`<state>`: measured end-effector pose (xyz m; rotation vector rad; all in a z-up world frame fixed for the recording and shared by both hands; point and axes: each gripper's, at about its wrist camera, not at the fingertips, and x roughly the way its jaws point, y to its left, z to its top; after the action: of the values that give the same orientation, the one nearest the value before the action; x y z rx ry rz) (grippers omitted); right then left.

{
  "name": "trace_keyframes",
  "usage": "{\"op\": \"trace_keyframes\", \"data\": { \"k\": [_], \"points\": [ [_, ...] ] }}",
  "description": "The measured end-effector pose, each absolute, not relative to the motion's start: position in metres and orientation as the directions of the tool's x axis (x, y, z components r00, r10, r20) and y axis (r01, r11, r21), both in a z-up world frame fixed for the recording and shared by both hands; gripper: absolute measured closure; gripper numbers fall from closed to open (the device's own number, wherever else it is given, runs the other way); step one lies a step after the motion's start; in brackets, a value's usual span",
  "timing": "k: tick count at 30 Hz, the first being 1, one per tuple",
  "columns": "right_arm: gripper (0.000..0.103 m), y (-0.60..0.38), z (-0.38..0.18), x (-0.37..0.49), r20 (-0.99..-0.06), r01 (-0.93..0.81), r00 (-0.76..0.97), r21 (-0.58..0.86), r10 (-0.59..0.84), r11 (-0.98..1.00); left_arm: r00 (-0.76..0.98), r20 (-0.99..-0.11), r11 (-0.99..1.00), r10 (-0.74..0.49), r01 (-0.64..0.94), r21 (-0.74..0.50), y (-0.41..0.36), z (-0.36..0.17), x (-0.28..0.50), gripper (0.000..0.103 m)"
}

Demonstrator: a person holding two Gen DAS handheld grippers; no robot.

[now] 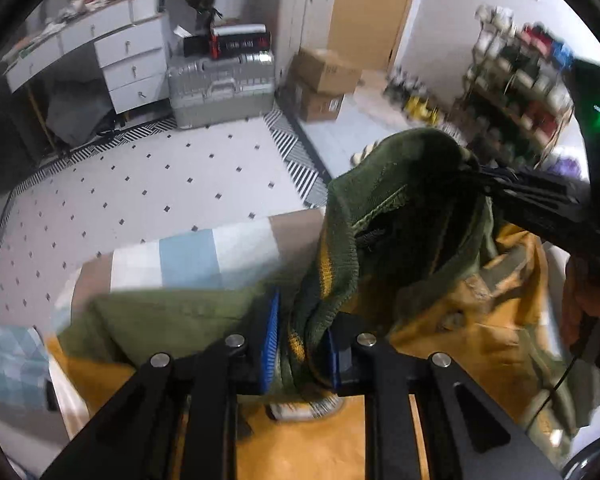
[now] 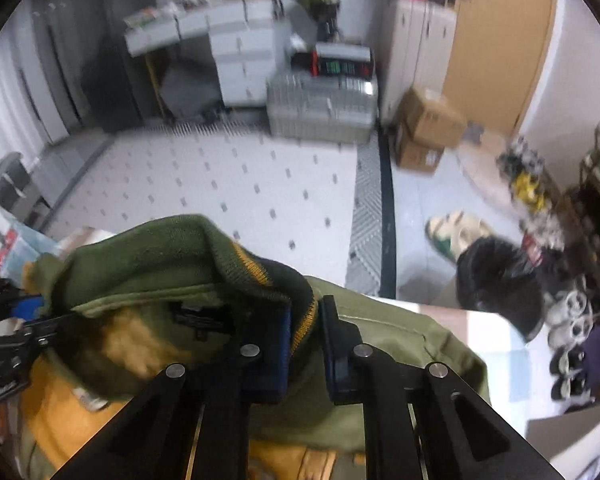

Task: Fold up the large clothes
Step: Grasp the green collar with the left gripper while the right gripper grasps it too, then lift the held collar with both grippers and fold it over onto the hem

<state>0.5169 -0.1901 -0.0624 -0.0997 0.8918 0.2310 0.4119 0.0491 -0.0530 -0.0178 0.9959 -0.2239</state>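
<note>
An olive green jacket [image 1: 172, 320] with orange lining [image 1: 492, 320] and a dark ribbed collar striped in yellow hangs between both grippers above a checked bed cover [image 1: 188, 260]. My left gripper [image 1: 302, 348] is shut on the ribbed collar [image 1: 332, 280]. My right gripper [image 2: 304, 344] is shut on the collar [image 2: 260, 268] at its other end; it shows in the left wrist view [image 1: 480, 172] at the right. The jacket [image 2: 380, 360] fills the lower part of the right wrist view, where the left gripper [image 2: 32, 308] shows at the left edge.
A tiled floor [image 1: 160, 184] lies beyond the bed. A silver suitcase [image 1: 220, 92], cardboard boxes [image 1: 324, 80], a white drawer desk [image 1: 112, 52] and a shoe rack [image 1: 520, 92] stand along the walls. A black bag [image 2: 496, 280] and shoes [image 2: 456, 232] lie on the floor.
</note>
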Motion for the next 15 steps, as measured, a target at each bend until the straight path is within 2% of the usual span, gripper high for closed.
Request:
{"op": "trace_keyframes", "data": {
  "k": [5, 8, 10, 12, 15],
  "points": [
    [0.090, -0.206, -0.008, 0.414, -0.665, -0.266, 0.697, 0.107, 0.267, 0.958, 0.615, -0.757, 0.973, -0.222, 0.190, -0.131, 0.044, -0.020, 0.349, 0.089],
    [0.089, -0.216, 0.001, 0.363, -0.636, -0.263, 0.707, 0.168, 0.308, 0.950, 0.641, -0.729, 0.968, -0.240, 0.211, -0.133, 0.035, -0.014, 0.309, 0.089],
    [0.089, -0.224, 0.000, 0.329, -0.613, -0.256, 0.716, 0.214, 0.334, 0.943, 0.634, -0.733, 0.965, -0.247, 0.232, -0.125, 0.028, -0.019, 0.288, 0.090],
    [0.089, -0.233, -0.007, 0.307, -0.613, -0.239, 0.701, 0.279, 0.364, 0.930, 0.614, -0.741, 0.957, -0.273, 0.248, -0.147, 0.027, -0.029, 0.269, 0.095],
    [0.089, -0.248, -0.034, 0.277, -0.629, -0.187, 0.636, 0.436, 0.447, 0.880, 0.578, -0.755, 0.949, -0.309, 0.242, -0.204, 0.023, -0.052, 0.247, 0.095]
  ]
}}
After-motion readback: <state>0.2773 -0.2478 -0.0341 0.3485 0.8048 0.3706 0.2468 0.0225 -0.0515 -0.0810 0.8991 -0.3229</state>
